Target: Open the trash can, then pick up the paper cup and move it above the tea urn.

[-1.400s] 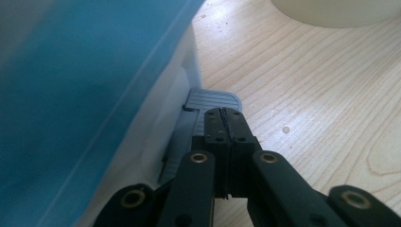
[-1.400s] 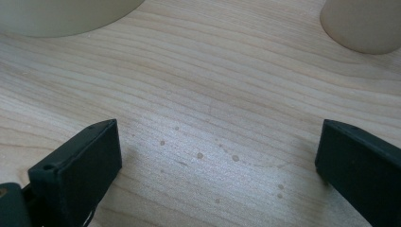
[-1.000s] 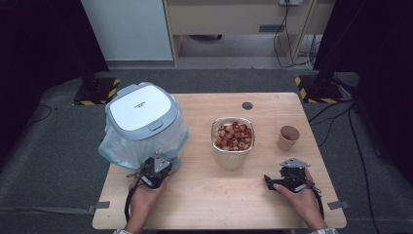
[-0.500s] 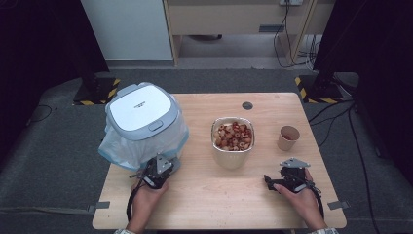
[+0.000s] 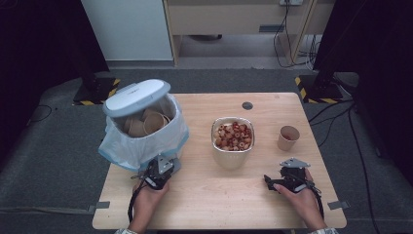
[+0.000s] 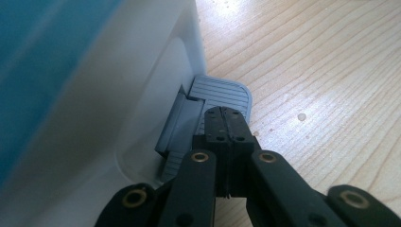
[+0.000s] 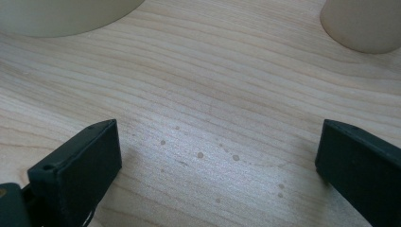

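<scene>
1. Pedal bin is sitting at table's left-rear corner, lid tilting up, paper cups inside.
2. Left gripper, jaws closed w/ nothing between, is pressing bin's grey pedal.
3. Likely step: holding bin open; next probably needs loose cup, right of bin beyond bowl.
4. Right gripper is resting front-right, jaws wide, empty.

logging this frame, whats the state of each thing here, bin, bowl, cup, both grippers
bin lid: raised, tilted open
bin: lined with a bag, paper cups inside
pedal: under the tips of the left jaws
left gripper: jaws shut, tips on the pedal
right gripper: jaws wide open, holding nothing, low over the table
bowl: upright, full of small reddish and pale pieces
paper cup: upright on the table, standing alone
</scene>
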Available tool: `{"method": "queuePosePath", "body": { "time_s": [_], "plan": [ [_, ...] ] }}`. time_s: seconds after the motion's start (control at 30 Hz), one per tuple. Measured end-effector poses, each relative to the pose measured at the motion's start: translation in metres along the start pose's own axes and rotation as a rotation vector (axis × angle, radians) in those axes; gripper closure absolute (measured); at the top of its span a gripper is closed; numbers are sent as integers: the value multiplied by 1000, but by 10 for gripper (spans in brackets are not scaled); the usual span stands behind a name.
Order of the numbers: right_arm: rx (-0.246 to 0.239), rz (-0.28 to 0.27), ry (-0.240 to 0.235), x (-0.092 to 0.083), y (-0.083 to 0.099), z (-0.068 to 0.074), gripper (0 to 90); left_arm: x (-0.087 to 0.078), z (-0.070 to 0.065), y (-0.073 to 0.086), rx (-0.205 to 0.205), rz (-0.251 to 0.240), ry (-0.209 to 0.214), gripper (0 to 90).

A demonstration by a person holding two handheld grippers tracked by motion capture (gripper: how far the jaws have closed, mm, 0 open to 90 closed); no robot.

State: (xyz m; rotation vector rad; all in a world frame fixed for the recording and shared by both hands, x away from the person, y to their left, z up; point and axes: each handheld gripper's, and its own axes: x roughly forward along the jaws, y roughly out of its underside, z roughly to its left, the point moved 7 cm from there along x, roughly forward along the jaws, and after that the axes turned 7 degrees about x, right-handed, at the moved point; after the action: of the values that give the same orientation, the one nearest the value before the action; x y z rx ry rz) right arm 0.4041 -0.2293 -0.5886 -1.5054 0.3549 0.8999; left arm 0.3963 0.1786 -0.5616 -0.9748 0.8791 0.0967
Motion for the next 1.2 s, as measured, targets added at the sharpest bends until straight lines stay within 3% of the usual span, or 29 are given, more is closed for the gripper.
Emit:
{"method": "queuePosePath", "body": {
  "time_s": [0.53, 0.6, 0.7, 0.83, 1.0, 1.2],
  "plan": [
    [9, 1, -1, 0, 0, 1, 12, 3, 0, 2, -1, 7, 10, 897],
    [20, -2, -10, -2, -2, 0, 60, 3, 0, 2, -2, 7, 11, 897],
    [27, -19, -6, -5, -4, -2, 48, 3, 0, 2, -2, 6, 12, 897],
    [50, -100, 58, -17, -14, -12, 51, 3, -1, 2, -12, 6, 14, 897],
    [87, -148, 116, -24, -20, -24, 65, 3, 0, 2, -1, 7, 11, 897],
    [108, -162, 122, -25, -29, -32, 73, 3, 0, 2, -1, 6, 13, 897]
  ]
}}
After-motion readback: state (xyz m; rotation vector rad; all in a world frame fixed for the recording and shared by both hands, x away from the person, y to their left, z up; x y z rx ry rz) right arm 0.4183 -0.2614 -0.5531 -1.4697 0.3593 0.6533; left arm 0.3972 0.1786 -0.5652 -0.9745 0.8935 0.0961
